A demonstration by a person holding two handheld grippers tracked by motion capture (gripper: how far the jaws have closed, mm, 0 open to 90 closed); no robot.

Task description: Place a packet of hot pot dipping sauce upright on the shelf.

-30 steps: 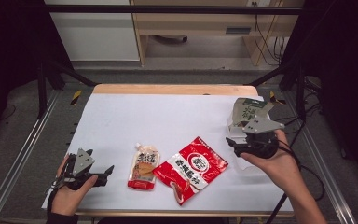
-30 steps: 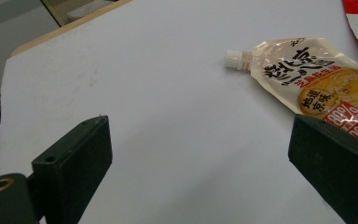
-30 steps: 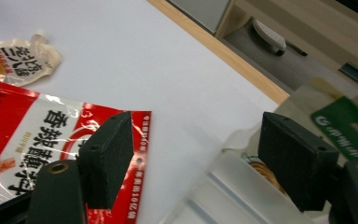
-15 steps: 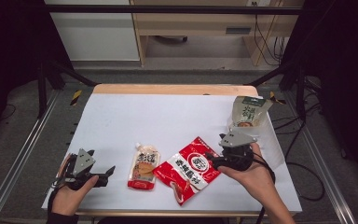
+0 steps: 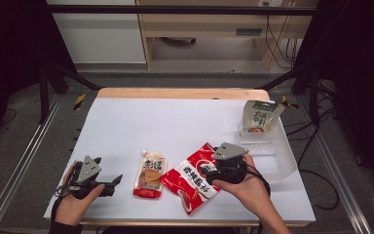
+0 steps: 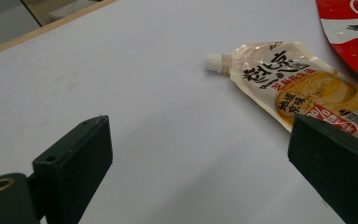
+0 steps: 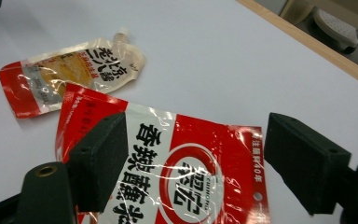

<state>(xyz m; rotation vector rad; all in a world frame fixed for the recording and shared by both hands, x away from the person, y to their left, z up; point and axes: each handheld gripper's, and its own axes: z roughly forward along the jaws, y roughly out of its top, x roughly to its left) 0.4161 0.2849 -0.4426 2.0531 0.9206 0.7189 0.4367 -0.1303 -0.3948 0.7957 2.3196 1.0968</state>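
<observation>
A red and white snack bag lies flat near the table's front middle. My right gripper hovers over its right end, jaws wide open on either side of the bag's print. To the bag's left lies a yellow spouted sauce pouch, its white cap pointing away from me. My left gripper rests low at the front left corner, open and empty, aimed toward the pouch. A green and white pouch stands in a clear plastic bin at the right.
The white tabletop has a wooden strip along its far edge. Metal rails run along both sides. The clear bin occupies the right edge, just beyond my right hand.
My right gripper has left the green pouch standing in the bin and moved left and toward me, now over the red bag. The left gripper has stayed put.
</observation>
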